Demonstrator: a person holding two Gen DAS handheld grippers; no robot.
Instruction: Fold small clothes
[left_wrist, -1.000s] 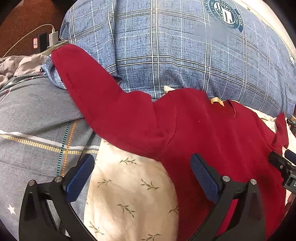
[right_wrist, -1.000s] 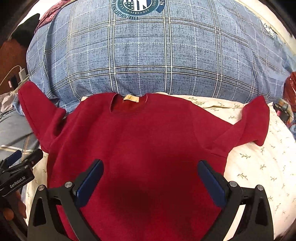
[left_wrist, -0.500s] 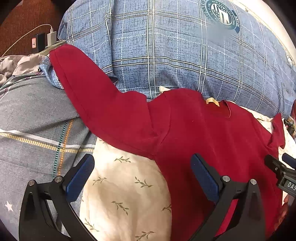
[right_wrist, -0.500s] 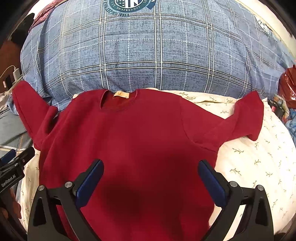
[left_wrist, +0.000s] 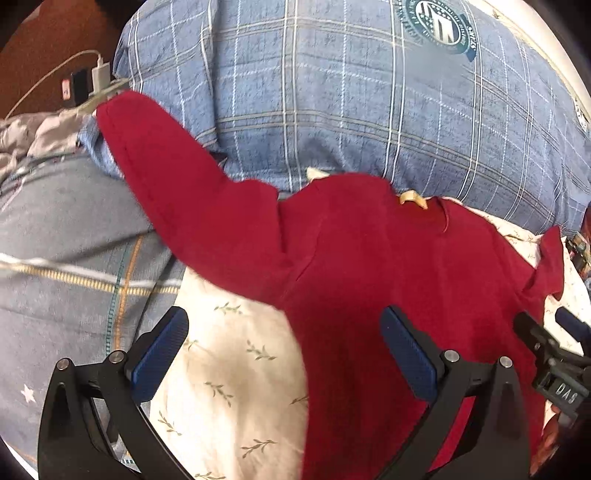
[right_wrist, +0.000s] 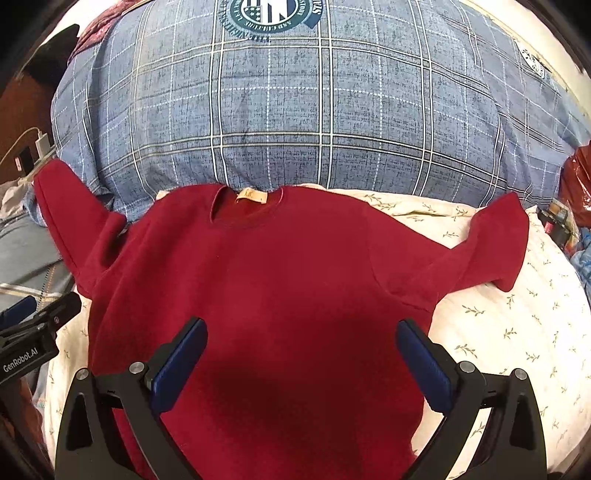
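A small dark red sweater (right_wrist: 280, 280) lies flat, front up, on a cream leaf-print sheet (right_wrist: 517, 332), collar and tan label (right_wrist: 251, 195) at the far side. Its left sleeve (left_wrist: 177, 184) stretches up-left over a grey quilt; its right sleeve (right_wrist: 495, 240) lies out to the right. My left gripper (left_wrist: 284, 350) is open and empty, above the sweater's left side edge below the armpit. My right gripper (right_wrist: 301, 354) is open and empty above the sweater's lower body. Each gripper shows at the edge of the other's view: the right one (left_wrist: 546, 354) and the left one (right_wrist: 37, 321).
A big blue plaid pillow (right_wrist: 314, 110) with a round crest lies just behind the collar. A grey plaid quilt (left_wrist: 66, 251) is at the left. A power strip with a white charger (left_wrist: 98, 77) sits at the far left. Red and coloured items (right_wrist: 576, 192) are at the right edge.
Both grippers have drifted slightly: the sweater sits a little further left in the left view and a little lower in the right view. Both stay open. The sweater has not moved on the bed.
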